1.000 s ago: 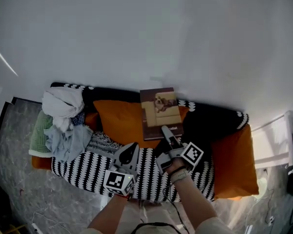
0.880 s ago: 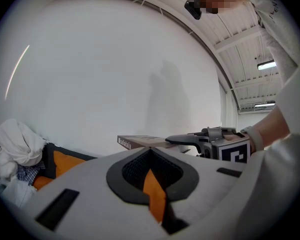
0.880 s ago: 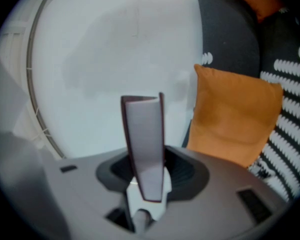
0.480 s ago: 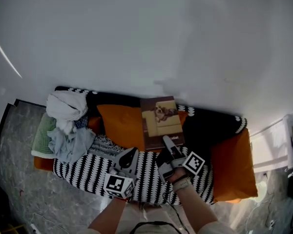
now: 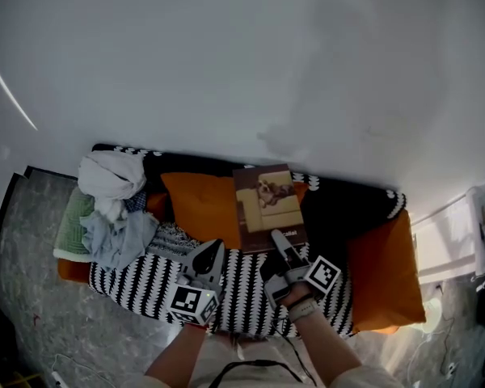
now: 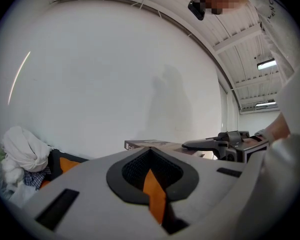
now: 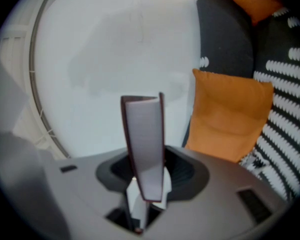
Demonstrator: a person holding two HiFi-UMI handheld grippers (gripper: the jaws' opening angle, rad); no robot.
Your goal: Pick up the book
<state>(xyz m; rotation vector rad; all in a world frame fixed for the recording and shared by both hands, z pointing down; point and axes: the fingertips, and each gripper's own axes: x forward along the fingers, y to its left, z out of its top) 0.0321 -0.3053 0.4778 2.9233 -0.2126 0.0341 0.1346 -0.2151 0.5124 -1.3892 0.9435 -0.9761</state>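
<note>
A brown book (image 5: 267,200) with a picture of a dog on a sofa on its cover is held flat above the sofa. My right gripper (image 5: 276,239) is shut on its near edge. In the right gripper view the book (image 7: 144,144) stands edge-on between the jaws of the right gripper (image 7: 144,196), its pale page block facing me. My left gripper (image 5: 210,250) hovers beside it over the striped cover, shut and holding nothing. The left gripper view shows the book (image 6: 150,144) and the right gripper (image 6: 197,145) ahead to the right.
The sofa has a black-and-white patterned cover (image 5: 145,285) and orange cushions at the middle (image 5: 200,204) and right (image 5: 384,269). A heap of clothes (image 5: 109,204) lies at its left end. White wall behind, a white shelf (image 5: 451,245) to the right, stone floor (image 5: 24,289) to the left.
The right gripper, still shut on the book, has drawn it slightly up and toward me, away from the sofa back. The left gripper has risen a little.
</note>
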